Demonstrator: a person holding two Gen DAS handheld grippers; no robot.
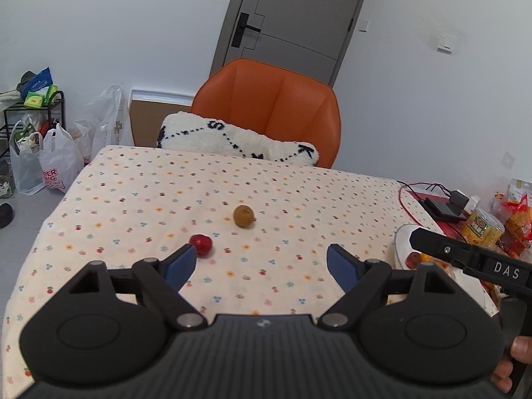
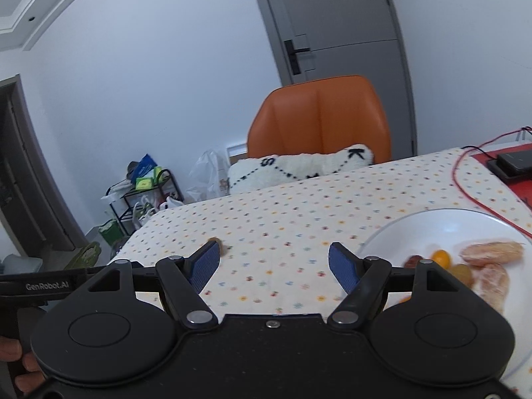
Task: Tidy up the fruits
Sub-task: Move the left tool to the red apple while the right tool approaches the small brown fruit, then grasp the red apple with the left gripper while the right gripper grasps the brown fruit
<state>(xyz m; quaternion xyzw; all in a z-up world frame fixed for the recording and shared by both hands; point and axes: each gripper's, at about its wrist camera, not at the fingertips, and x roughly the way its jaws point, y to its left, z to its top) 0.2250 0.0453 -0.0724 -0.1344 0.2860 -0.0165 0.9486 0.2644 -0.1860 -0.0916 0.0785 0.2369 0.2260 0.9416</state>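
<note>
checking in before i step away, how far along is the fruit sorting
Partly done. The white plate already holds peeled orange segments, a small orange fruit and a few more. Nothing is in hand: the left gripper and right gripper are open and empty. Left on the cloth: the red fruit and brown fruit.

We saw a surface [image 1: 299, 193] covered in a dotted cloth. On it lay a red fruit [image 1: 201, 243] near a brown fruit [image 1: 243, 216], apart. A white plate [image 2: 432, 229] of fruit sat at the right, beside a red mat [image 2: 498, 156].
</note>
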